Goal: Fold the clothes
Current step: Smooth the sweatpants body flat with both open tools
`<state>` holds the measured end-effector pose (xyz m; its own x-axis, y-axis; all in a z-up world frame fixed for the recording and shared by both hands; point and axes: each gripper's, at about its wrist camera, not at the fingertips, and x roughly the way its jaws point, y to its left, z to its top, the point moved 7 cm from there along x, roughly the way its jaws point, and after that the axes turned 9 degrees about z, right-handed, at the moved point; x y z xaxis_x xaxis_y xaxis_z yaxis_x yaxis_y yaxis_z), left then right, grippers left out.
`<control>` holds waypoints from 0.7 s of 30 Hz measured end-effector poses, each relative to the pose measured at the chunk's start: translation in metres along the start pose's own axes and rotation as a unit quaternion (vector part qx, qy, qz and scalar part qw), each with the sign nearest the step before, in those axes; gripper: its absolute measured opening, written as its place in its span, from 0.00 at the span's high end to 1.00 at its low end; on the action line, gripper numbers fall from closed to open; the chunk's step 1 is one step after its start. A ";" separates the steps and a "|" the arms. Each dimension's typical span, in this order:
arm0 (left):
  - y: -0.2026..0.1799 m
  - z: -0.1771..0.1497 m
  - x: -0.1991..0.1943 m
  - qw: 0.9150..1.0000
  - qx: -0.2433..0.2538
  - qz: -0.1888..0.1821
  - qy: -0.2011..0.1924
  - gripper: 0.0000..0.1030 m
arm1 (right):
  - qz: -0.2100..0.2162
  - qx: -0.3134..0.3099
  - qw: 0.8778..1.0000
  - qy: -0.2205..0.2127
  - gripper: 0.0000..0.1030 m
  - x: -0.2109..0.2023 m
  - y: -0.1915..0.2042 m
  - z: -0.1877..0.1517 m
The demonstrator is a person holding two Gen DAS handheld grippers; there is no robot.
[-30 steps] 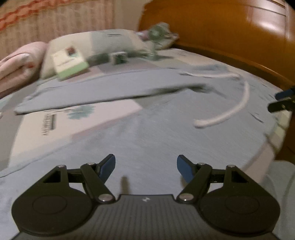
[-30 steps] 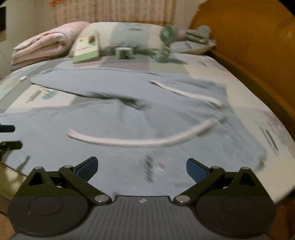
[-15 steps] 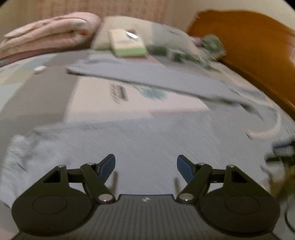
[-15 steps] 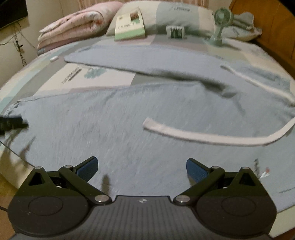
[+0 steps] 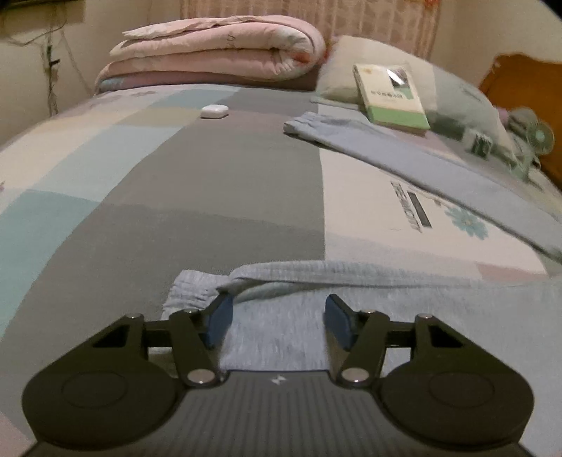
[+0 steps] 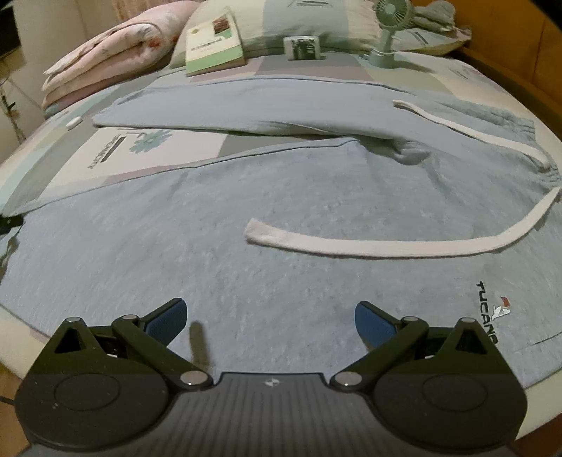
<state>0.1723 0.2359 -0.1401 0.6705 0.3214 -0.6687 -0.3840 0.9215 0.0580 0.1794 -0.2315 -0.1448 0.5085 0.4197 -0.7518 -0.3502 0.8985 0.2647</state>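
Left wrist view. One pair of light blue trousers [image 5: 404, 309] lies spread on the bed [image 5: 210, 182], its two legs apart. The cuff end of the near leg sits right at the left gripper [image 5: 277, 318]. The jaws have just been closing, and the cloth lies between them; the blue pads [image 5: 219, 318] stand apart with a gap and are not yet pressing on the fabric. The far leg runs slantwise across the patchwork sheet toward the pillow [image 5: 439, 84]. One green-and-white book [image 5: 390, 95] leans on that pillow. One pink folded quilt [image 5: 214, 52] is stacked left of the pillow. One small white case [image 5: 214, 112] lies in front of the quilt. One small fan [image 5: 537, 140] stands right of the pillow, blurred.

Right wrist view. The same trousers [image 6: 246, 228] fill the middle of the bed, flat, with slight creases at the crotch. Two white drawstring ends: the long one [image 6: 368, 244] curves over the near leg, the other [image 6: 467, 130] lies across the waist. A dark printed logo [image 6: 486, 309] sits near the waist on the right. The right gripper [image 6: 270, 321] hovers over the near leg, fingers spread wide, nothing between them. Beyond the trousers: one book [image 6: 214, 45], one fan [image 6: 386, 28], one small box [image 6: 302, 47], one quilt [image 6: 116, 52].
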 end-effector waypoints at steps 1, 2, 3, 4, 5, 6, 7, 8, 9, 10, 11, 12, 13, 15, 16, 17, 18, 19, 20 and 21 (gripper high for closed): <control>-0.005 0.001 -0.004 1.000 0.011 0.002 -0.001 0.36 | -0.001 0.000 1.000 0.000 0.00 0.000 0.000 0.003; -0.010 0.002 -0.010 1.000 0.020 -0.001 -0.006 0.35 | -0.002 -0.004 1.000 -0.002 0.00 -0.002 0.001 0.006; -0.018 0.004 -0.017 0.999 0.022 -0.019 -0.013 0.34 | -0.002 -0.010 1.000 -0.003 0.00 -0.005 0.003 0.010; -0.027 0.005 -0.024 0.999 0.023 -0.043 -0.017 0.32 | -0.004 -0.017 1.000 -0.007 0.00 -0.007 0.005 0.014; -0.037 0.006 -0.030 0.997 0.026 -0.067 -0.019 0.30 | -0.006 -0.024 1.000 -0.011 0.00 -0.010 0.006 0.018; -0.049 0.007 -0.034 0.995 0.031 -0.089 -0.020 0.27 | -0.009 -0.032 0.999 -0.014 0.00 -0.014 0.008 0.022; -0.060 0.008 -0.038 0.993 0.037 -0.110 -0.020 0.26 | -0.011 -0.039 0.999 -0.016 0.00 -0.016 0.009 0.026; -0.071 0.008 -0.042 0.991 0.044 -0.127 -0.020 0.26 | -0.014 -0.045 0.999 -0.018 0.00 -0.019 0.009 0.030; -0.082 0.007 -0.044 0.989 0.055 -0.138 -0.019 0.26 | -0.015 -0.052 0.998 -0.020 0.00 -0.021 0.009 0.033; -0.093 0.006 -0.045 0.987 0.065 -0.147 -0.018 0.26 | -0.016 -0.058 0.998 -0.022 0.00 -0.023 0.009 0.036; -0.104 0.005 -0.044 0.985 0.075 -0.155 -0.015 0.26 | -0.016 -0.063 0.998 -0.024 0.00 -0.025 0.008 0.038; -0.113 0.004 -0.043 0.984 0.083 -0.158 -0.011 0.26 | -0.017 -0.066 0.997 -0.025 0.00 -0.025 0.006 0.041; -0.120 0.002 -0.042 0.983 0.090 -0.159 -0.007 0.26 | -0.020 -0.068 0.997 -0.027 0.00 -0.024 0.003 0.043; -0.134 0.006 -0.042 0.982 0.105 -0.160 -0.007 0.26 | -0.026 -0.068 0.997 -0.029 0.00 -0.021 -0.005 0.046; -0.141 0.008 -0.043 0.981 0.113 -0.160 -0.008 0.26 | -0.029 -0.067 0.997 -0.030 0.00 -0.020 -0.010 0.047; -0.149 0.012 -0.043 0.980 0.120 -0.161 -0.009 0.25 | -0.030 -0.066 0.997 -0.031 0.00 -0.017 -0.015 0.048; -0.156 0.018 -0.043 0.978 0.125 -0.164 -0.011 0.25 | -0.031 -0.064 0.997 -0.030 0.00 -0.015 -0.021 0.048; -0.163 0.023 -0.043 0.977 0.131 -0.166 -0.013 0.24 | -0.031 -0.062 0.997 -0.030 0.00 -0.012 -0.027 0.049; -0.171 0.031 -0.042 0.976 0.136 -0.168 -0.015 0.24 | -0.034 -0.060 0.997 -0.031 0.00 -0.010 -0.033 0.049; -0.181 0.041 -0.039 0.975 0.141 -0.170 -0.016 0.24 | -0.037 -0.057 0.997 -0.032 0.00 -0.008 -0.039 0.049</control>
<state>0.2419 0.0652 -0.0942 0.7505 -0.0114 -0.6607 0.0509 0.9979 0.0406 0.2272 -0.2642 -0.1196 0.5840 0.3639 -0.7256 -0.3957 0.9081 0.1370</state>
